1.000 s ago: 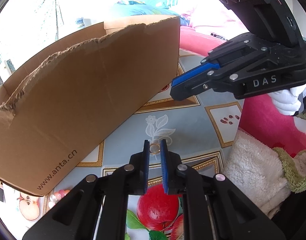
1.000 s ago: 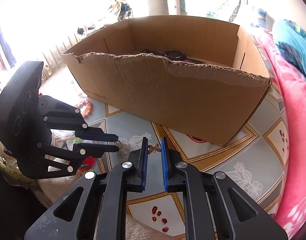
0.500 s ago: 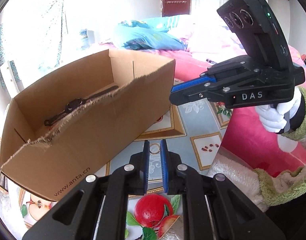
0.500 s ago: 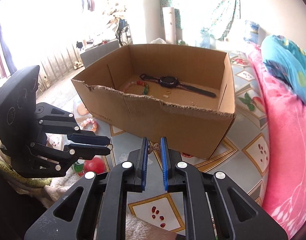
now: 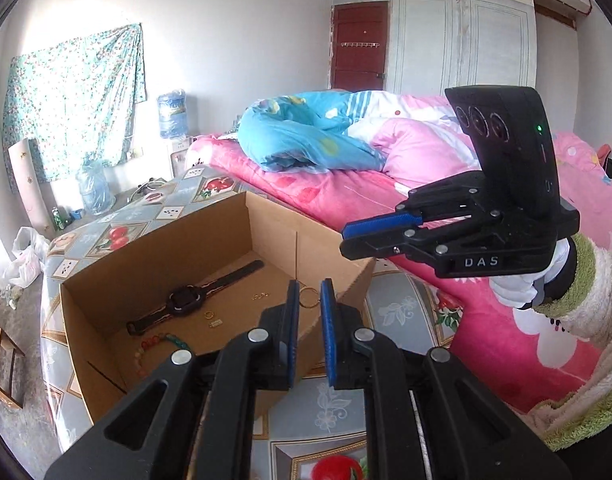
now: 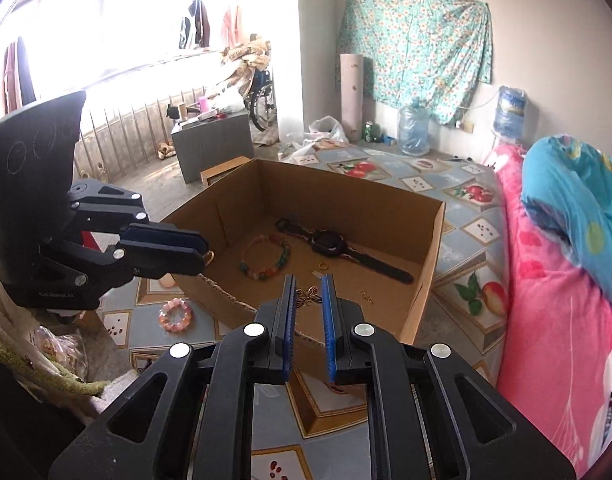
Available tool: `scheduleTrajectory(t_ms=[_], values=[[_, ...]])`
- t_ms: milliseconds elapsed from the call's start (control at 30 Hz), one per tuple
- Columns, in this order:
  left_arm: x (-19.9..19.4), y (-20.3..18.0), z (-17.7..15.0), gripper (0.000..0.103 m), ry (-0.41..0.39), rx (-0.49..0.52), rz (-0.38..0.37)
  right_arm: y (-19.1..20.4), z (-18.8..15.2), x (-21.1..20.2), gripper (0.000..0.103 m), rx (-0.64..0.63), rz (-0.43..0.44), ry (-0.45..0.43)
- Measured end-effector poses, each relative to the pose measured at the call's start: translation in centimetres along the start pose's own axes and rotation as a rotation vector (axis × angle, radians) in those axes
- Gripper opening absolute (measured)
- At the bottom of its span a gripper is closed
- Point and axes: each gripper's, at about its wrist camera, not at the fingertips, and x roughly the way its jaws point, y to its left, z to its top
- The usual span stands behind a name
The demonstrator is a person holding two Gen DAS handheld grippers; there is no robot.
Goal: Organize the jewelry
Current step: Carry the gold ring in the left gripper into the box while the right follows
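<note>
My left gripper [image 5: 309, 293] is shut on a thin gold hoop [image 5: 308, 300] and hangs above the near rim of the cardboard box [image 5: 154, 248]. My right gripper [image 6: 308, 289] is shut on a small bronze butterfly charm [image 6: 309, 296] over the same box [image 6: 345, 188]. On the box floor lie a black watch [image 6: 329, 242], a coloured bead bracelet [image 6: 266, 259], a small gold ring [image 6: 323, 266] and tiny gold bits [image 6: 366, 297]. Each view shows the other gripper: the right gripper [image 5: 344, 239] and the left gripper [image 6: 204, 253].
A pink bead bracelet [image 6: 174, 314] lies on the patterned tablecloth [image 6: 457, 240] left of the box. A bed with a pink cover [image 6: 545, 280] and a blue quilt [image 5: 306, 140] runs along the table's right side. A gloved hand [image 5: 513, 292] holds the right gripper.
Both grippers have risen, each still shut on its piece. The box wall that filled the views has dropped lower, and the watch and beads inside now show.
</note>
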Motion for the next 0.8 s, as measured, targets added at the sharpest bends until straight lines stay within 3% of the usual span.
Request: scheduleTrajectory(t_ms=[133, 267, 500, 667, 800], values=[[2.9, 3.4, 2.4, 0.010, 0.101, -0.002, -0.011, -0.6, 1.0, 3.1, 0.011, -0.046, 0.031, 0.087], [7.7, 6.9, 4.3, 0.010, 0.260, -0.022, -0.061, -1.2, 1.6, 6.1, 0.011, -0.092, 0.064, 0.214], [16.9, 9.9, 3.8, 0.010, 0.532, -0.092, -0.124, -2.0, 1.9, 10.8, 0.010, -0.142, 0.107, 0.439], [20.4, 11.4, 2.9, 0.010, 0.632, -0.181, -0.157, -1.8, 1.4, 12.5, 0.010, -0.176, 0.114, 0.526], [21.0, 11.6, 2.3, 0.010, 0.658, -0.210, -0.168, -1.7, 1.2, 12.6, 0.010, -0.179, 0.115, 0.530]])
